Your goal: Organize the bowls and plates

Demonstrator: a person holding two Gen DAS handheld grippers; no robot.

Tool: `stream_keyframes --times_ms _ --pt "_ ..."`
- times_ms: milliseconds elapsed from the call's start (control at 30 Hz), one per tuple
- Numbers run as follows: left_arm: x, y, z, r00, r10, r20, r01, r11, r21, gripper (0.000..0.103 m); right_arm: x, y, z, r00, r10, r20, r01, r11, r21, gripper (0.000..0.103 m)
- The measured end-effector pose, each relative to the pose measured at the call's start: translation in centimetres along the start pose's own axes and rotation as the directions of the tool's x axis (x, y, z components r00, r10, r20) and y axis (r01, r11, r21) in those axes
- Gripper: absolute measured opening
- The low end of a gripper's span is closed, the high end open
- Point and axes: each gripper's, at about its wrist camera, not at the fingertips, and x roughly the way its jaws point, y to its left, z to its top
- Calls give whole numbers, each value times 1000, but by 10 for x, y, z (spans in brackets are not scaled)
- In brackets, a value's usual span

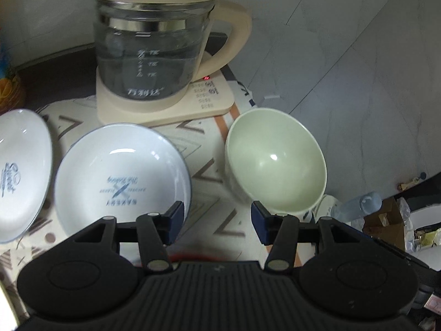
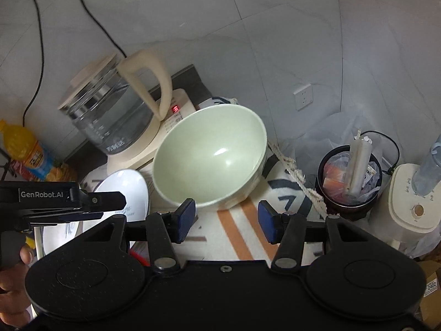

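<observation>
A pale green bowl [image 1: 275,160] [image 2: 209,157] stands upright on the patterned cloth, near the table's right edge. Left of it lies a white plate with blue print [image 1: 121,176] [image 2: 124,193]. A second white plate [image 1: 22,171] lies further left, partly out of frame. My left gripper [image 1: 216,222] hovers open over the cloth between the plate and the bowl, nothing between its blue pads. My right gripper [image 2: 226,220] is open too, just in front of the green bowl, holding nothing. The left tool's black body [image 2: 60,195] shows at the left of the right wrist view, held by a hand.
A glass kettle with a cream handle [image 1: 154,44] [image 2: 110,104] stands on its cream base [image 1: 165,104] behind the dishes. An orange drink bottle [image 2: 24,151] stands at the left. Right of the table are a dark bin of rubbish [image 2: 350,176], a cream appliance [image 2: 413,198] and a cardboard box [image 1: 386,218].
</observation>
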Motion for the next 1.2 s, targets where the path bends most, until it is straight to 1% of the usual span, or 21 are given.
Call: stream_keyframes --times_ms 200,367,433,567,633,767,800,833,867,900,933,1000,1067,1200 --pt "22 -3 14 1000 11 12 -10 1000 -21 51 15 -9 8 1000 -5 -6 5 1000 28 50" --pt "39 -3 23 1000 9 -5 -10 999 -49 50 30 -16 14 1000 -10 -18 11 999 43 50" --pt "46 -4 28 1000 16 -11 -16 998 -53 48 37 -18 17 1000 -14 -25 16 998 53 50" --pt "58 -9 33 1000 16 -23 -18 998 -66 48 48 -21 21 999 -21 -43 24 998 63 50" --pt "64 -12 34 999 33 -31 -35 997 -66 47 54 -22 22 998 -27 -55 31 997 68 50" --pt "78 -14 35 998 38 -54 -42 996 -74 46 63 -25 22 997 -30 -73 37 995 88 46" --pt "81 -14 35 997 39 -61 -44 996 -78 42 65 -25 22 997 -30 -77 37 995 89 44" --pt "85 -14 35 997 37 -69 -42 996 -83 35 67 -25 22 996 -29 -80 36 995 88 42" --pt "88 -12 35 996 32 -80 -39 995 -93 30 68 -25 22 996 -25 -83 32 996 87 36" --pt "91 -11 35 995 26 -93 -36 994 -106 21 69 -24 22 996 -17 -85 24 996 85 31" --pt "93 -10 35 995 17 -99 -29 993 -118 16 70 -23 21 996 -14 -84 21 996 82 31" --pt "93 -11 35 995 6 -101 -18 992 -122 11 69 -22 20 997 -10 -74 15 997 73 30" --pt "90 -13 34 995 15 -96 -26 993 -114 11 68 -23 20 997 2 -77 4 997 79 30" --pt "82 -10 32 996 1 -91 -12 993 -120 11 58 -20 19 999 14 -51 -11 998 68 30"
